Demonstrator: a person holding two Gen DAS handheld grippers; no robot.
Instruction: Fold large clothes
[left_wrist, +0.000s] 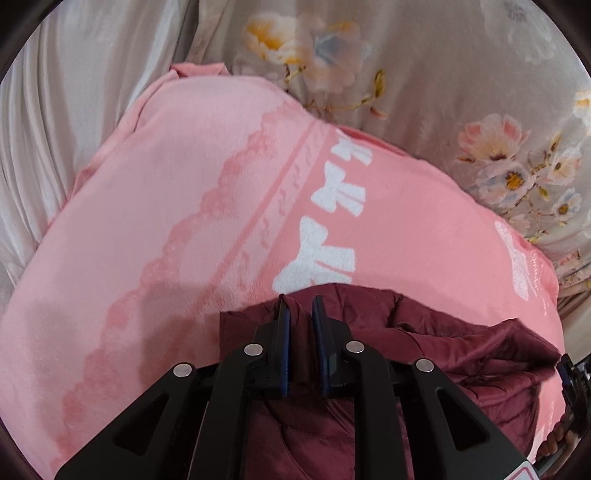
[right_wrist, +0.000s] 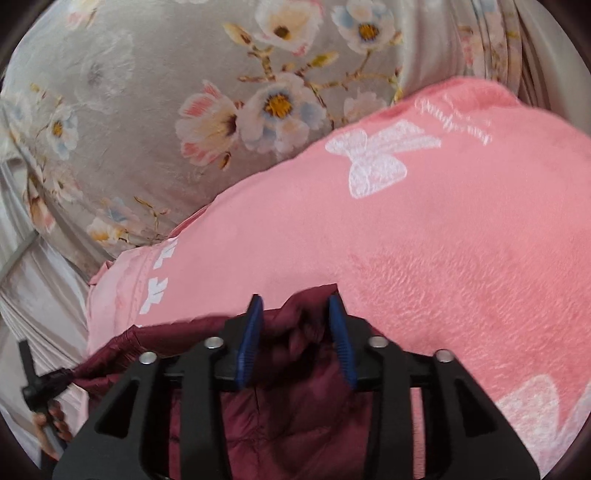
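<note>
Left wrist view: the left claw (left_wrist: 301, 301) points down over a dark red quilted jacket (left_wrist: 424, 350) that lies on a pink blanket (left_wrist: 166, 221) patterned with white bows and a lace-like border. Its two blue-lined fingers (left_wrist: 284, 332) stand only a narrow way apart, and a ridge of the jacket's fabric rises into the gap between them. Whether the pads still press on that fabric cannot be told from here. The jacket spreads from under the claw toward the right edge, where part of the other claw and some of the person's fingers (left_wrist: 554, 446) show. Beyond the blanket lies a grey floral bedspread (left_wrist: 461, 74), and pale satin cloth (left_wrist: 74, 92) hangs in folds on the left.

Right wrist view: the right claw (right_wrist: 295, 301) is about half open, its blue ribbed fingers (right_wrist: 251, 343) clearly parted. A bunched fold of the same dark red jacket (right_wrist: 295, 406) sits between them, touching neither pad plainly, so the fabric looks loose rather than gripped. The jacket's edge runs left along the pink blanket (right_wrist: 443, 258) to the lower left corner, where the person's hand (right_wrist: 50, 424) holds a black handle. The floral bedspread (right_wrist: 147, 110) fills the upper left.
</note>
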